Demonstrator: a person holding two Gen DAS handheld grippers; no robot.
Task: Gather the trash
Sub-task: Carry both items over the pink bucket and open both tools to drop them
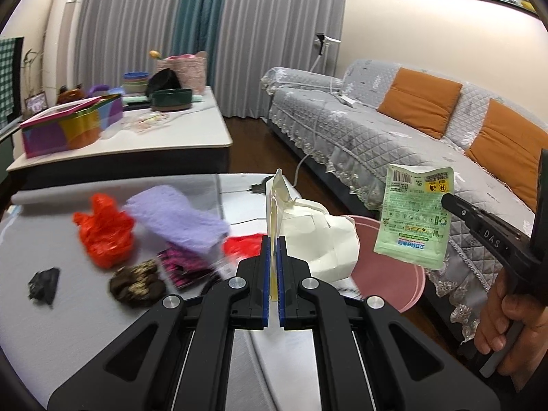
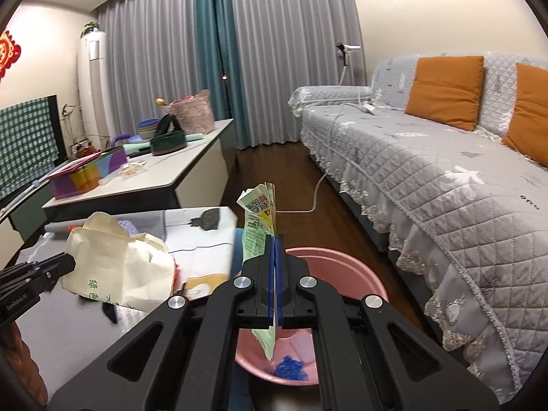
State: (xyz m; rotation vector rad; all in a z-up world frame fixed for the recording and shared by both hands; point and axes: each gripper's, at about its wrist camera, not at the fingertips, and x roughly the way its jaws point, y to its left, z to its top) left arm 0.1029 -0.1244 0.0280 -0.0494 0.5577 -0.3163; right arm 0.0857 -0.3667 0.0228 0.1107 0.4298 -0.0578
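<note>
My left gripper (image 1: 273, 239) is shut on a crumpled cream paper bag (image 1: 318, 236) and holds it above the table's right end; the bag also shows in the right wrist view (image 2: 120, 267). My right gripper (image 2: 275, 239) is shut on a green printed packet (image 2: 257, 226) and holds it over the pink basin (image 2: 359, 274); the packet shows flat in the left wrist view (image 1: 414, 219). The basin (image 1: 394, 281) stands on the floor beside the table and holds a blue scrap (image 2: 291, 366). On the grey table (image 1: 41, 308) lie a red plastic bag (image 1: 104, 229), purple cloth (image 1: 178, 219), black scrap (image 1: 44, 284), brown wad (image 1: 137, 284) and pink-black wrapper (image 1: 185, 267).
A grey quilted sofa (image 2: 445, 171) with orange cushions runs along the right, with a strip of wooden floor (image 2: 281, 171) between it and the tables. A second table (image 1: 154, 133) behind holds a colourful box (image 1: 72, 126), bowls and a basket. A white cable lies on the floor.
</note>
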